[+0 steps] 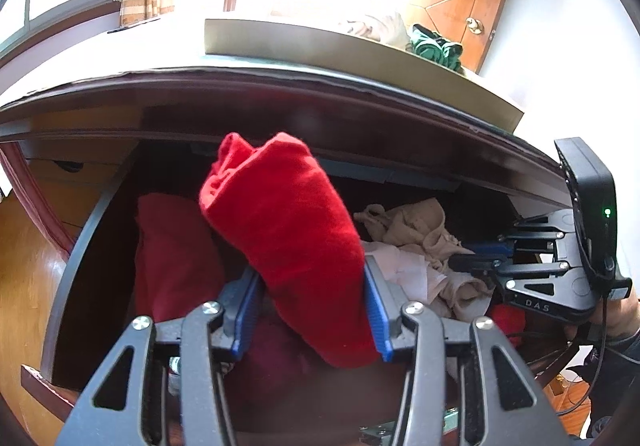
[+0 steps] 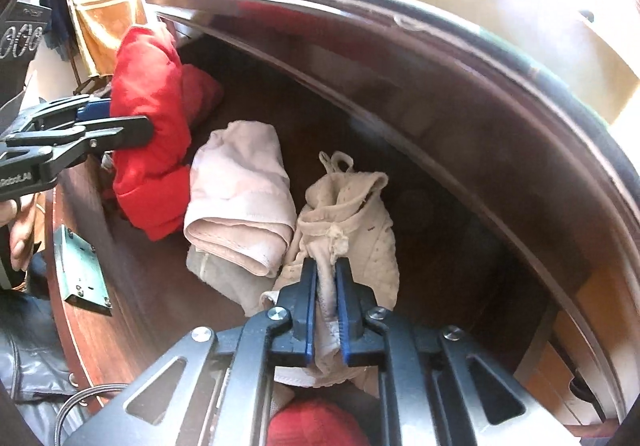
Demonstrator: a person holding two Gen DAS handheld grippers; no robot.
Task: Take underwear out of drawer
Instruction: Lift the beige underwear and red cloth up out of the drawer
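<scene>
left gripper (image 1: 312,310) clamping red underwear (image 1: 288,238), right gripper (image 2: 326,310) pinching cream underwear (image 2: 352,230) (over drawer (image 2: 460,246))

In the open drawer (image 2: 132,330), a folded garment (image 2: 240,202) lies just left of the right gripper's fingers (image 2: 308,298); a rolled garment (image 1: 288,242) stands between the left gripper's fingers (image 1: 376,314), above another roll (image 1: 172,258).

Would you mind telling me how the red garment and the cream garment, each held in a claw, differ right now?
The red garment is bright red and a thick rolled bundle; the cream garment is pale, thin and crumpled. The left claw stands fairly wide around the red bundle, while the right claw is pinched nearly shut on a fold of the cream one. The red bundle is raised above the drawer; the cream one hangs just above the drawer floor. Both are gripped over the open drawer.
</scene>
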